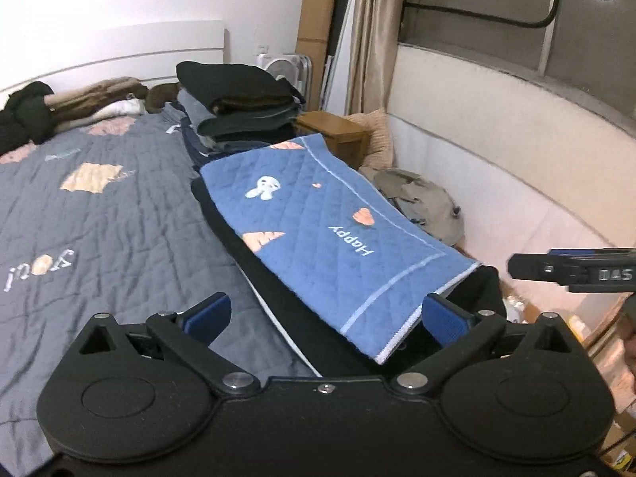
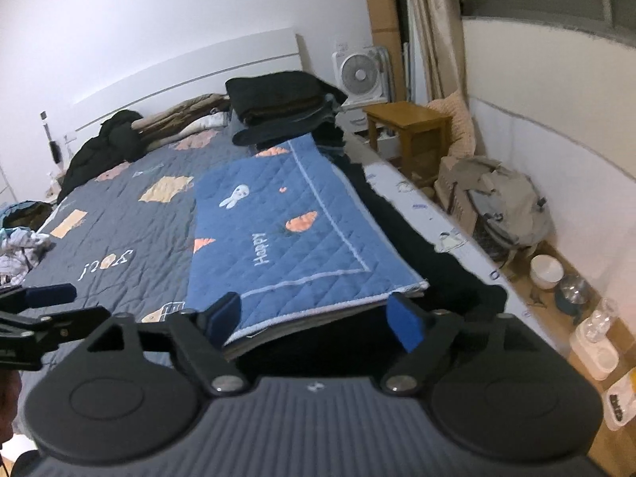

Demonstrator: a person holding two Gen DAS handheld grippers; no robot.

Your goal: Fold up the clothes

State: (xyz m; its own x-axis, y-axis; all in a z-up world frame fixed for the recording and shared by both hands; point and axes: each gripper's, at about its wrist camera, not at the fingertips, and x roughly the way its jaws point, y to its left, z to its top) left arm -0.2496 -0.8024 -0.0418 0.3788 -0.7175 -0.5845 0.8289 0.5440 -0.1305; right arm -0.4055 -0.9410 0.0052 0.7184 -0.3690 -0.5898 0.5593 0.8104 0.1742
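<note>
While both tongs hang over the near edge of the bed, neither has hold of anything. Left gripper [image 1: 324, 314]: jaws spread wide, blue pads [image 1: 208, 314] apart, empty; the near corner of the blue quilted cloth [image 1: 318, 234] sits between the pads but whether it touches the right pad, cannot tell. Right gripper [image 2: 314, 320]: jaws also wide apart, empty, blue fingertips [image 2: 403, 324] either side of the cloth's near edge, not closed on it. The right gripper shows at the right edge of the left wrist view [image 1: 572, 272]; the left gripper shows at the left edge of the right wrist view [image 2: 39, 310].

Blue quilted cloth [image 2: 278, 234]: folded flat, rectangular, printed with a rabbit, carrots and the word "Happy", pale border stripe. It lies on top of a black garment [image 2: 417, 270] spread along the right side of the bed, black fabric showing near and right of the cloth.

Far of the cloth, just beside its far end, a stack of folded dark clothes [image 1: 242, 99]. Bed covered by a grey quilt [image 1: 99, 218] with patch prints. At the far left, a black jacket [image 2: 103, 147] and tan bedding by the white headboard [image 2: 190, 67]. Crumpled clothes [image 2: 20, 246] at the left edge of the bed.

Right of the bed, on the floor: a wooden stool [image 2: 409, 127], a white fan [image 2: 359, 75] behind it, a grey backpack [image 2: 497, 202], bowls [image 2: 546, 272] nearer. Beige curtain [image 1: 373, 35] hangs at the far right.
</note>
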